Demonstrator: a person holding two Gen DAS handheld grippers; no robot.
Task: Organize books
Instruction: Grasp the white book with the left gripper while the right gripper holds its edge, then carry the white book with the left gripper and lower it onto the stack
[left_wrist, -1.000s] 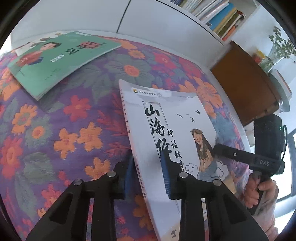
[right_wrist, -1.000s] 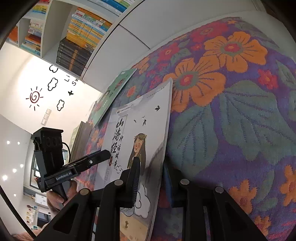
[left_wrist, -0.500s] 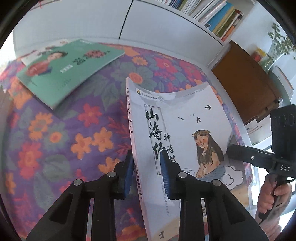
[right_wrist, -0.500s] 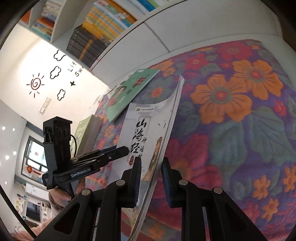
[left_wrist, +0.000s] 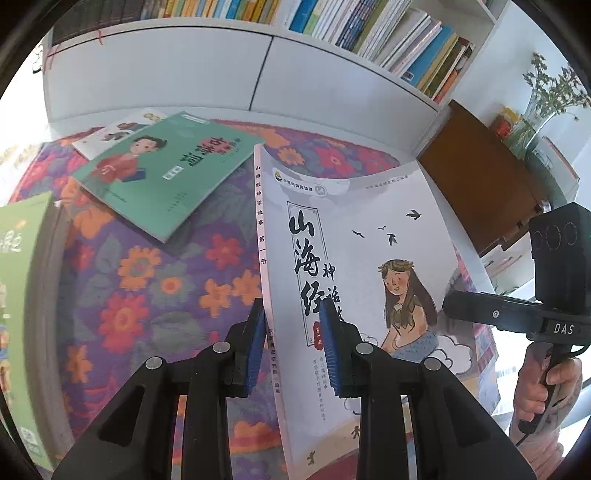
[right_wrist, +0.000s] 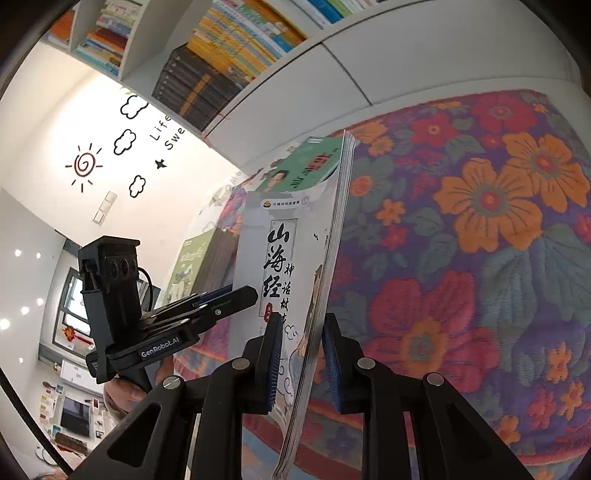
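Left hand-held gripper (left_wrist: 291, 347) clamping white book (left_wrist: 354, 258) spine, right hand-held gripper (right_wrist: 301, 363) clamping its page edge

Ahead of the left tool (left_wrist: 291, 343), open floral cloth (left_wrist: 155, 295) is left bare as far as a green book (left_wrist: 162, 173) lying flat ahead to its left. Further left, passage is blocked by a standing stack of books (left_wrist: 22, 314). Its right is closed off by the white book (left_wrist: 354, 258) and the right tool (left_wrist: 491, 314). To the right of the right tool (right_wrist: 301, 354), a wide stretch of cloth is found clear; beyond, the way is barred by white cabinets (right_wrist: 332, 92).
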